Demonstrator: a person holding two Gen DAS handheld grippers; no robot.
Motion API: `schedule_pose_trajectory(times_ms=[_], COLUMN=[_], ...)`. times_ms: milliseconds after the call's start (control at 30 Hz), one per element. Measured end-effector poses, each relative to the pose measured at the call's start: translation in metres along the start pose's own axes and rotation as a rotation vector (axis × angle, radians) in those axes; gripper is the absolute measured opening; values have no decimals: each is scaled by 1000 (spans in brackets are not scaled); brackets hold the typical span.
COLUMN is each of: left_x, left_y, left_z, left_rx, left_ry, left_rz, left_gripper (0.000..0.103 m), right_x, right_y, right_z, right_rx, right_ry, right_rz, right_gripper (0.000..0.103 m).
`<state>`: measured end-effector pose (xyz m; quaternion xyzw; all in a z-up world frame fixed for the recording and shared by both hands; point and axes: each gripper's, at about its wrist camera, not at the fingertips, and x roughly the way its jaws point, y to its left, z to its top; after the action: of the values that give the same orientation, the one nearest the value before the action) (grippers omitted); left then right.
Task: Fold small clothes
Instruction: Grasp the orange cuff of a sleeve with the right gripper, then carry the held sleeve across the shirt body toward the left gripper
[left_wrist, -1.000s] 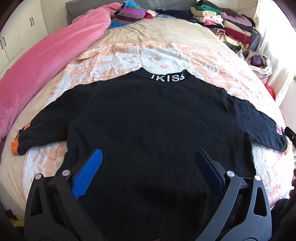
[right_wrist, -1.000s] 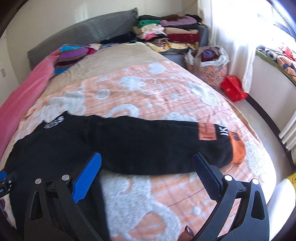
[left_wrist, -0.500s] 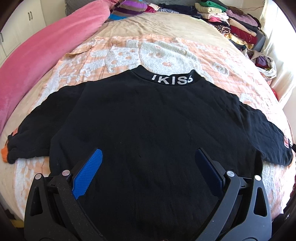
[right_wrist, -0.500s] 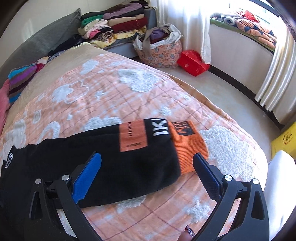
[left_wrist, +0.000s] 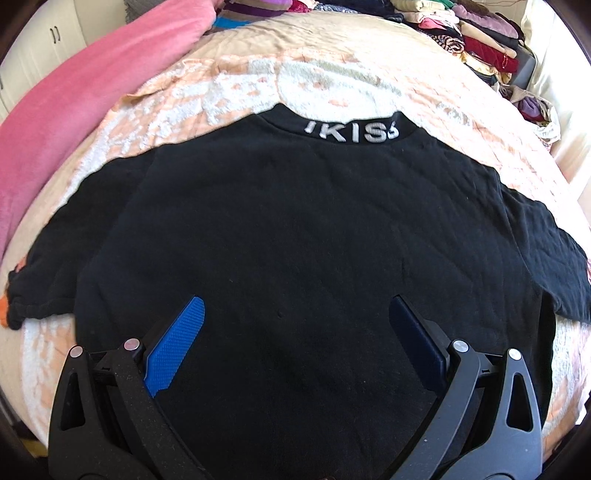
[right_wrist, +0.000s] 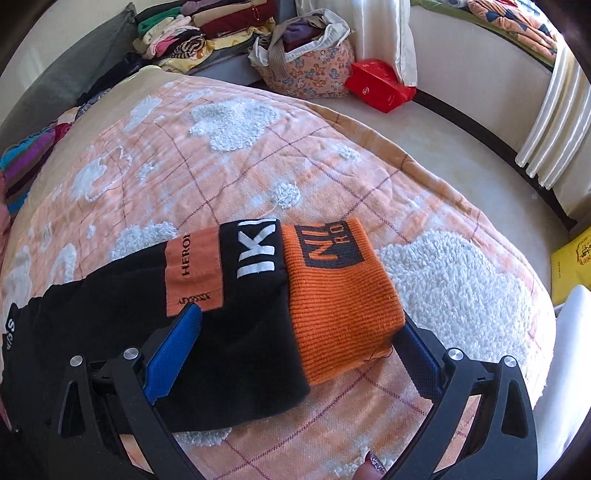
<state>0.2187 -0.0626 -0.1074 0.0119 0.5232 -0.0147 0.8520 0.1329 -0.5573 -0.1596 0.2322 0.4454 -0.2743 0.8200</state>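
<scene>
A black sweatshirt (left_wrist: 295, 229) lies spread flat on the bed, its collar with white letters (left_wrist: 351, 131) at the far side and both sleeves out. My left gripper (left_wrist: 297, 314) is open and empty, low over the body of the sweatshirt. In the right wrist view the sweatshirt's right sleeve (right_wrist: 229, 332) ends in an orange cuff (right_wrist: 340, 306). My right gripper (right_wrist: 301, 325) is open, its fingers on either side of the sleeve end and cuff, close above the fabric.
The bed carries an orange and white blanket (right_wrist: 258, 155). A pink duvet (left_wrist: 74, 110) lies along the left. Folded clothes (right_wrist: 207, 29) are stacked at the head. A flowered bag (right_wrist: 310, 62) and a red box (right_wrist: 380, 86) stand on the floor beyond the bed's right edge.
My right gripper has moved along the sleeve to the cuff and come down close to it. My left gripper has moved forward and lower over the sweatshirt. Both stay open.
</scene>
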Motion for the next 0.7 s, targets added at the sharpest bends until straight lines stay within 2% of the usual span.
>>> schedule_pose_trajectory(times_ms=[67,133,167,233,300,400,467,600,700], left_x=[4,9,11,14,13,9,2,-9,-18], left_y=[0,0,0,0,-1,-1,0,6,14], left_z=[-4,-7,-9,-12,-14,-18,-20,-21,-19], left_rx=[-2,-7,-10,-12,-7,-5,-12,-18,-36], left_ry=[7,13,17,13,2,-7,-20,-49,-66], left_rz=[-1,-1,-2,1,6,0,-18,-30,-39], left_gripper=[94,94,94,94,94,94,94,94,94], right_x=[1,-2,-4,-7,-12,-25,-41,-78,-105], right_y=[0,0,1,3,6,9,17,65,119], right_z=[0,1,2,2,3,4,3,-8,-22], right_rx=[-9,-14,-19,-34,-51,-42,-55,-142,-245], right_ry=[-1,-14,-21,-31,-46,-84,-127,-187,-205], right_rz=[3,22,39,61,95,184,251,397,515], right_gripper=[86,64,59,37,25,18,18,17,17])
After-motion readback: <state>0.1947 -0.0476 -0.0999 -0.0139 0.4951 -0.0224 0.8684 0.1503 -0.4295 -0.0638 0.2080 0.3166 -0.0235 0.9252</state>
